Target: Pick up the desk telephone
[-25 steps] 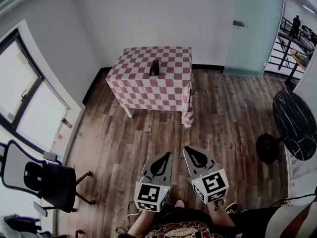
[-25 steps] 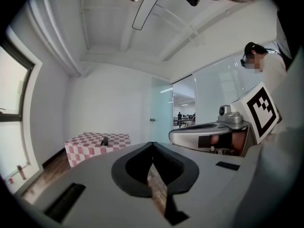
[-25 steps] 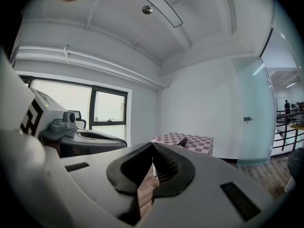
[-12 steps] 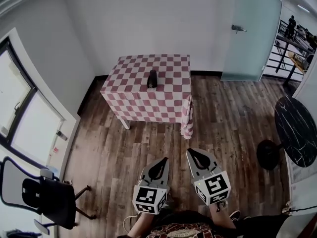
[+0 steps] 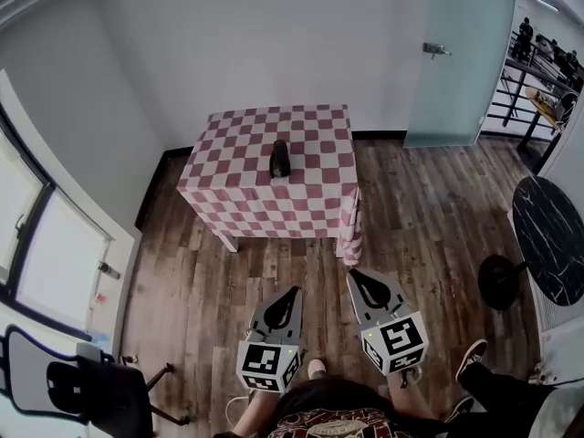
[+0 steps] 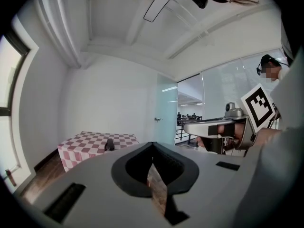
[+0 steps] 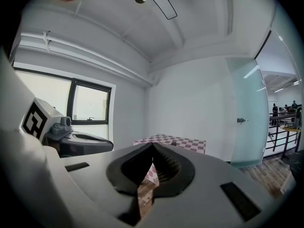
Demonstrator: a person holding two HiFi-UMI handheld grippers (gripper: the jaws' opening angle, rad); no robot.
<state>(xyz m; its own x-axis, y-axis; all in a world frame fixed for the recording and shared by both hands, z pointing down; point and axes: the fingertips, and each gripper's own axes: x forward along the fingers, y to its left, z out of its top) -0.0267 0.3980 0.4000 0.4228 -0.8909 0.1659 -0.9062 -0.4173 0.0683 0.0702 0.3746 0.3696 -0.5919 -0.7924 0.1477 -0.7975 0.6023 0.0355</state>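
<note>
The left gripper point(image 5: 294, 290) sits low in the middle of the head view. Its two jaws are pressed tight together, tip to tip. Nothing is between them, and they touch nothing else. The right gripper point(image 5: 352, 275) is just beside it, a little more to the right. Its jaws are squeezed together too, and they hold nothing. Both grippers hang over the brown wood floor point(image 5: 429, 217) and point up the frame toward a small table point(image 5: 315, 185) with a pink and white checked cloth.

The desk telephone point(image 5: 280, 159) is dark and sits on top of that table, near the middle, in the upper half of the frame. It is well apart from both grippers. In the left gripper view, the telephone shows at the left, small and far off.
</note>
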